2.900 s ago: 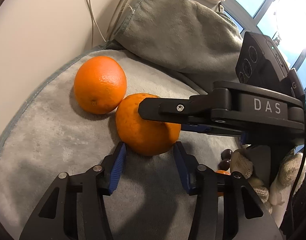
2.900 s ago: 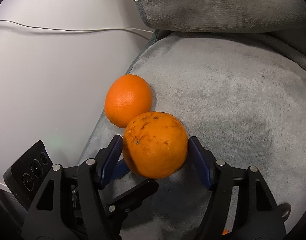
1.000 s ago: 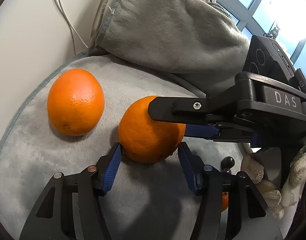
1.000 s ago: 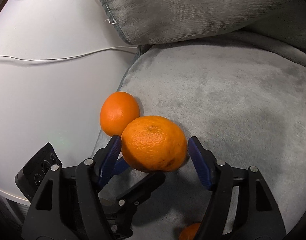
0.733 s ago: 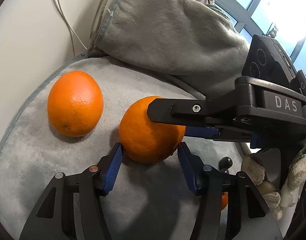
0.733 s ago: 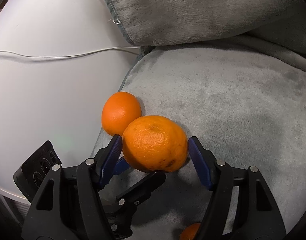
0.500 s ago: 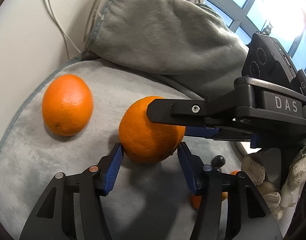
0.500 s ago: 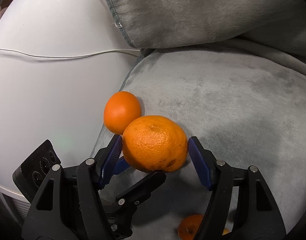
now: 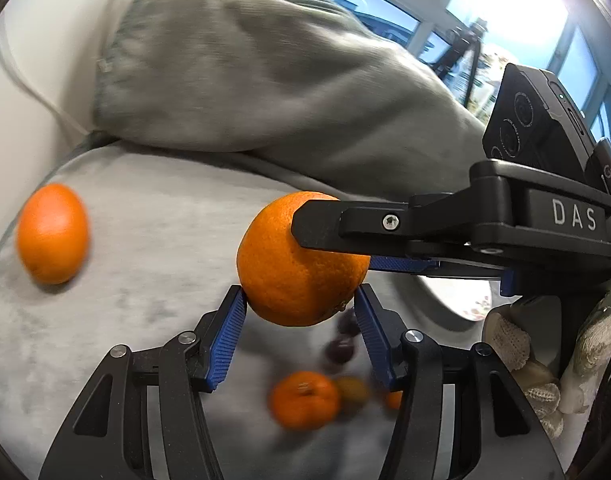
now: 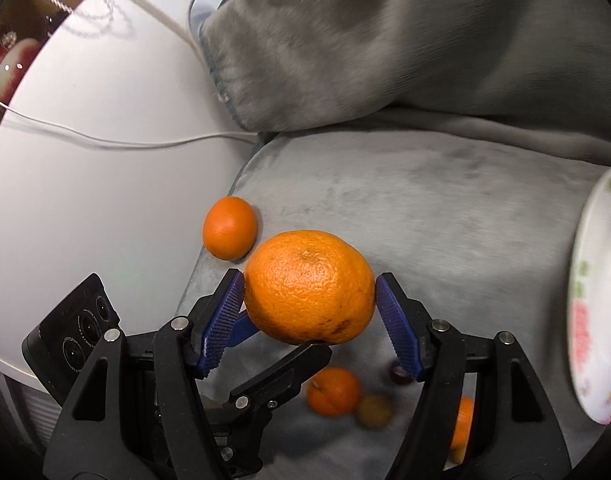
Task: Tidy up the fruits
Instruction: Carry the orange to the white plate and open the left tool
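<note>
Overhead, both tools point(image 9: 299, 320) point(image 10: 309, 312) clamped on orange point(image 10: 309, 286), grey blanket point(image 10: 445, 208), white table point(image 10: 85, 184)

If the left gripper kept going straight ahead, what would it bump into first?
The large orange, already between the left gripper fingers and apparently touching them. Past it lies the grey cloth, though depth is unclear.

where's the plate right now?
Right wrist view: the plate sits at the far right edge on the grey cloth, right of the big orange held between both sets of jaws.

black left gripper point(image 9: 299, 322), ribbed blue fingers point(image 9: 225, 340), silver screws, "das" lettering, knit glove point(image 9: 545, 364)
</note>
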Action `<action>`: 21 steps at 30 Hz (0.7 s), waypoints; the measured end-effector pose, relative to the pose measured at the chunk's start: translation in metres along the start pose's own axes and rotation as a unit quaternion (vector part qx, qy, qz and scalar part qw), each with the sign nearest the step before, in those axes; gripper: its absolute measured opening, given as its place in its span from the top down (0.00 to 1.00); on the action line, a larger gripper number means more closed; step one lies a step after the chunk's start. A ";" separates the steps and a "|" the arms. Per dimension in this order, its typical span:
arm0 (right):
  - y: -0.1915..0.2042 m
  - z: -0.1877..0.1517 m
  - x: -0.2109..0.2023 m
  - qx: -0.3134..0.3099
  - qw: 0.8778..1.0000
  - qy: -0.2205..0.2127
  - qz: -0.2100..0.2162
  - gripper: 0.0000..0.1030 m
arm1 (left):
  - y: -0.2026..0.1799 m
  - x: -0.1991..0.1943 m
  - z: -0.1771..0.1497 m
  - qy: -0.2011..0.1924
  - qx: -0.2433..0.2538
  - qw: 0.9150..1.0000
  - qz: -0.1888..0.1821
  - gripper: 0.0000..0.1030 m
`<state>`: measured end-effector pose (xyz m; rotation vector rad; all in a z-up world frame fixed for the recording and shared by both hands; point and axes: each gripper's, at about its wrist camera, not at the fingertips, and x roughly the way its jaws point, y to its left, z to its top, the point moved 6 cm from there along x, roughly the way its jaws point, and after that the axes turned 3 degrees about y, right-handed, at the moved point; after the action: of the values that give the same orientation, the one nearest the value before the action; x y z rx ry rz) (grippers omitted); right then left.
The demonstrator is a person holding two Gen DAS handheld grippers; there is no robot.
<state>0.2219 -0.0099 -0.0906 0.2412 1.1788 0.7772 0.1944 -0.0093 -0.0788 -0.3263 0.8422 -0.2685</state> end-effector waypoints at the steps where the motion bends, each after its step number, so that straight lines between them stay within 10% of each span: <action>1: -0.005 -0.001 -0.007 0.003 1.000 -0.004 -0.002 0.31 | -0.007 0.002 0.001 0.002 0.004 1.000 -0.003 0.46; 21: -0.111 -0.015 -0.114 0.073 0.994 -0.069 -0.039 0.31 | -0.130 0.064 0.008 0.050 0.090 0.993 -0.061 0.46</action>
<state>0.2360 -0.1681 -0.0739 0.3612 1.1091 0.5966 0.2280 -0.1504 -0.0677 -0.1975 0.8914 -0.4756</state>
